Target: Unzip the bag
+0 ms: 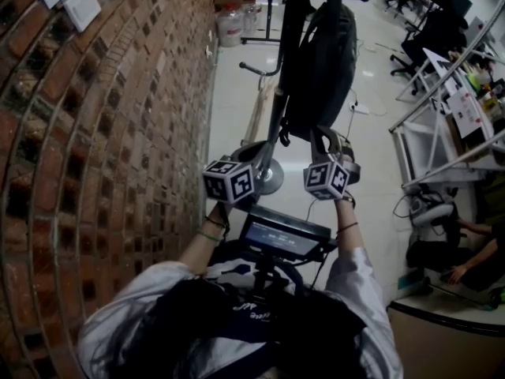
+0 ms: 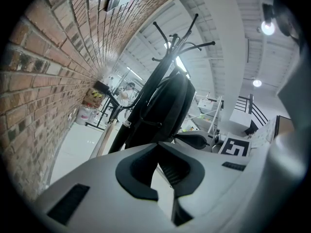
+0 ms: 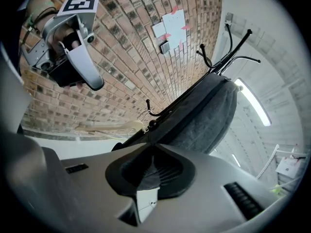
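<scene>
Both tongs are sitting with their jaws drawn together: the left gripper (image 2: pixel 158 145) is gripping nothing, while the right gripper (image 3: pixel 153 148) is showing a grey sliver between its pads that I cannot identify. They are hovering side by side at the lower end of the bag (image 1: pixel 323 61), which is hanging from a coat stand (image 1: pixel 286 30) at upper centre of the head view. Probably they are lining up for the zip. No zipper pull is showing anywhere.
</scene>
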